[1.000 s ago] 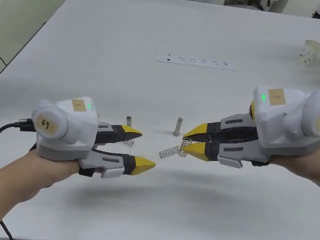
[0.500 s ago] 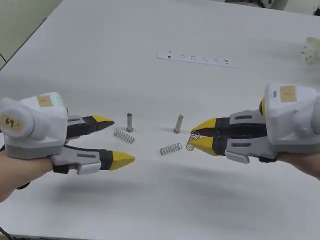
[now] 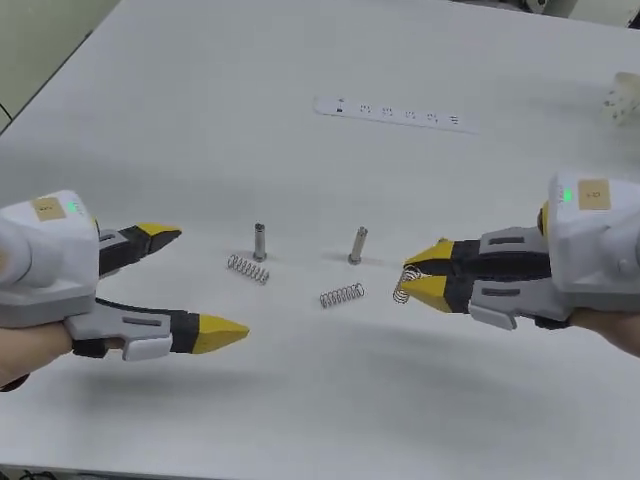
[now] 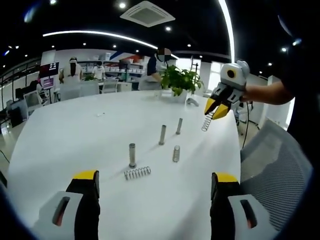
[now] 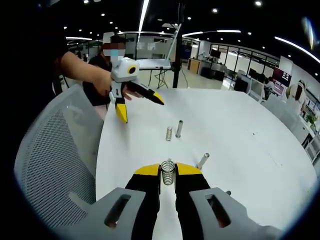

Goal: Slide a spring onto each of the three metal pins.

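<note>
Now the right gripper (image 3: 420,280) has its fingers squeezed tight on the held spring (image 3: 402,288), up off the white bench (image 3: 300,150). The left gripper (image 3: 205,281) has its fingers spread wide apart, holding nothing. A second spring (image 3: 342,296) lies flat near one pin (image 3: 357,246), and a third spring (image 3: 248,268) lies just beside the other pin (image 3: 260,242). Both pins stand up.

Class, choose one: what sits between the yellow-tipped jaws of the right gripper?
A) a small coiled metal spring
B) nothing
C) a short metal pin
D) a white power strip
A: the right gripper has its jaws shut on the small coiled metal spring, seen end-on in the right gripper view.
</note>
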Motion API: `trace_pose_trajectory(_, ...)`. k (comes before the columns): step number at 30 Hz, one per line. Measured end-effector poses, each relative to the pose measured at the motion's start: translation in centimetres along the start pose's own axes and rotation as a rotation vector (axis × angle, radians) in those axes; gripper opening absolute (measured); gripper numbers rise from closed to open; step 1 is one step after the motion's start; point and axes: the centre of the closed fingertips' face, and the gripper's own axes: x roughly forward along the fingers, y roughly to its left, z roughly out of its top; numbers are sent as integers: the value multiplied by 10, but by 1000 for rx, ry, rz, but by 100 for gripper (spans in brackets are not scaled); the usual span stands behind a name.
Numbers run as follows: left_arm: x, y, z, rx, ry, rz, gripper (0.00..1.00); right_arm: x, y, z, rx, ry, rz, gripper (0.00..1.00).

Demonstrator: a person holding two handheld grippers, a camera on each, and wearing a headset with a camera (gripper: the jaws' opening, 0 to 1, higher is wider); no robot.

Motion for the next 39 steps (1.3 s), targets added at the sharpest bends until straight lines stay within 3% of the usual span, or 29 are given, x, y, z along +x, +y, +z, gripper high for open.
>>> trace_pose_trajectory(7, -2, 2, -1, -18, -6, 12, 97, 0, -4, -9, 42, 17, 5, 8)
trace_pose_trajectory(14, -4, 9, -2, -23, -10, 36, 98, -5, -19, -13, 47, 27, -31, 8)
trace_pose_trajectory(33, -11, 11, -5, -35, -7, 52, 98, -24, -83, -12, 68, 40, -168, 8)
trace_pose_trajectory(39, -12, 11, -7, -38, -4, 57, 98, -27, -104, -14, 151, 4, -224, 8)
